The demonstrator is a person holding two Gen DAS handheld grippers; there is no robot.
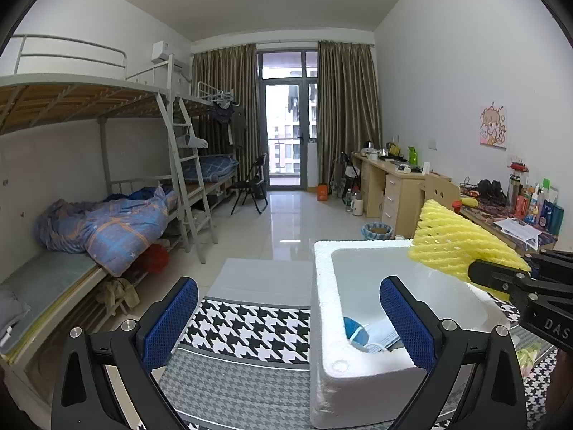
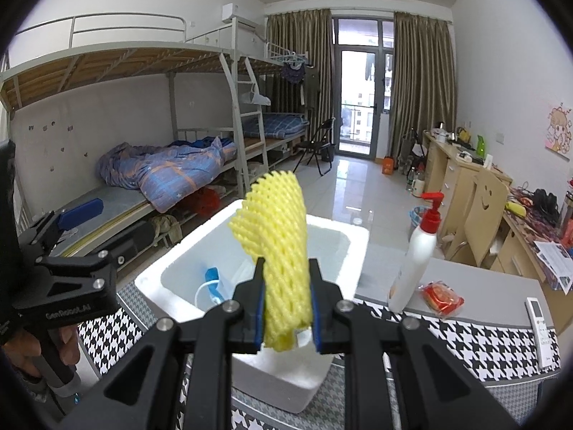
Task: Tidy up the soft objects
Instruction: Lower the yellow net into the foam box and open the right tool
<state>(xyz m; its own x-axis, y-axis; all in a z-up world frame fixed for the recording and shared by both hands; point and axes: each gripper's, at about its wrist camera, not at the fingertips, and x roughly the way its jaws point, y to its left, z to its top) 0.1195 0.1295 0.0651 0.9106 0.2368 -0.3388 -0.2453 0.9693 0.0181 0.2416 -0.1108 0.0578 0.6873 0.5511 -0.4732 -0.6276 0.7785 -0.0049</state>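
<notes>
the right tool (image 2: 286, 308) is clamped on the yellow foam net (image 2: 277, 247), low in the middle of the frame, right above the white foam box (image 2: 157, 272). lower it well inside before letting go. the left tool (image 1: 288, 322) is apart and holds nothing.

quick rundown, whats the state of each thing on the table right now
right hand-held gripper: shut on the yellow foam net
yellow foam net: held upright over the foam box
foam box: open, face mask inside
left hand-held gripper: open, empty
pump bottle: upright, capped
</notes>
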